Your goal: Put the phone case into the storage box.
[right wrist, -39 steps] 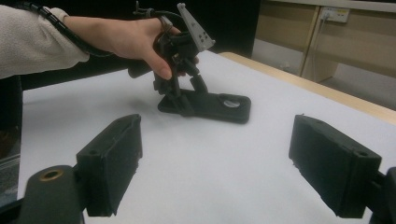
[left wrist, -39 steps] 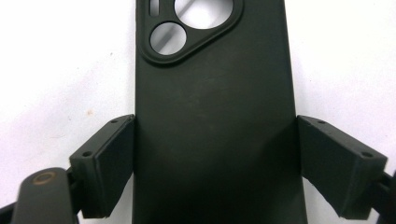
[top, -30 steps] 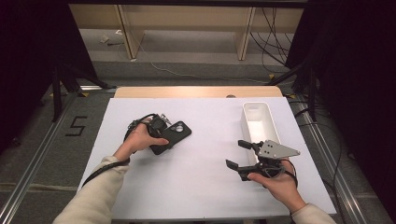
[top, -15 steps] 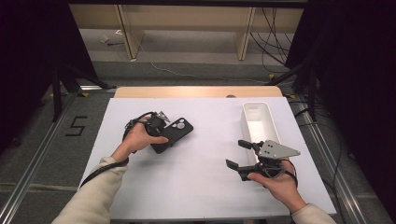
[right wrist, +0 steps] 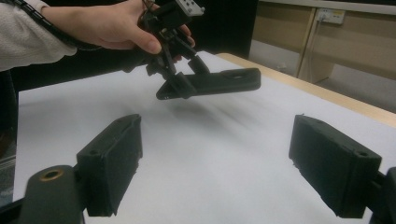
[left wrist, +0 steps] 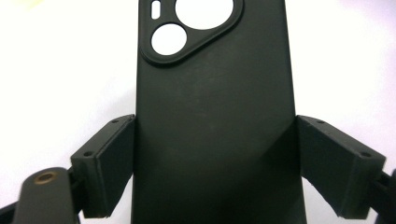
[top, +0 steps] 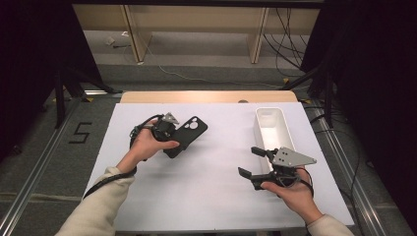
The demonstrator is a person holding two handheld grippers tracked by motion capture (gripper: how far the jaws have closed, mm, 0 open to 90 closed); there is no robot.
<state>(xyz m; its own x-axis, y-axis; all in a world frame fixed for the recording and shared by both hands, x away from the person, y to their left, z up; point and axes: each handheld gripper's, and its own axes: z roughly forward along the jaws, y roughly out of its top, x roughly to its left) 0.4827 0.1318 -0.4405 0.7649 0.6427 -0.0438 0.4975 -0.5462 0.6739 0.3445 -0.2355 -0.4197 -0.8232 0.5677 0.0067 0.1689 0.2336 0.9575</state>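
Phone case [top: 186, 136], black and with its camera cut-outs showing, is seen left of centre in the high view, clamped by its long edges in the left gripper [top: 172, 137]. In the left gripper view the case [left wrist: 215, 116] runs up the middle of the frame, and both jaws are pressed flat against its sides, so the grip is a wide one across the case's full width. In the right gripper view the case [right wrist: 210, 84] is found in the upper middle of the frame, held roughly level and clear of the white table [right wrist: 210, 154], with a soft shadow cast beneath it; the left hand [right wrist: 116, 25] is wrapped round the gripper at the upper left. The right gripper [top: 255, 162] is seen in the lower right of the high view, held in the right hand [top: 290, 189], with its jaws spread wide and nothing between them. Just beyond it, at the right of the table [top: 206, 196], a white rectangular bin [top: 271, 129] is placed lengthwise, its inside showing only white. The case and the bin are kept well apart.
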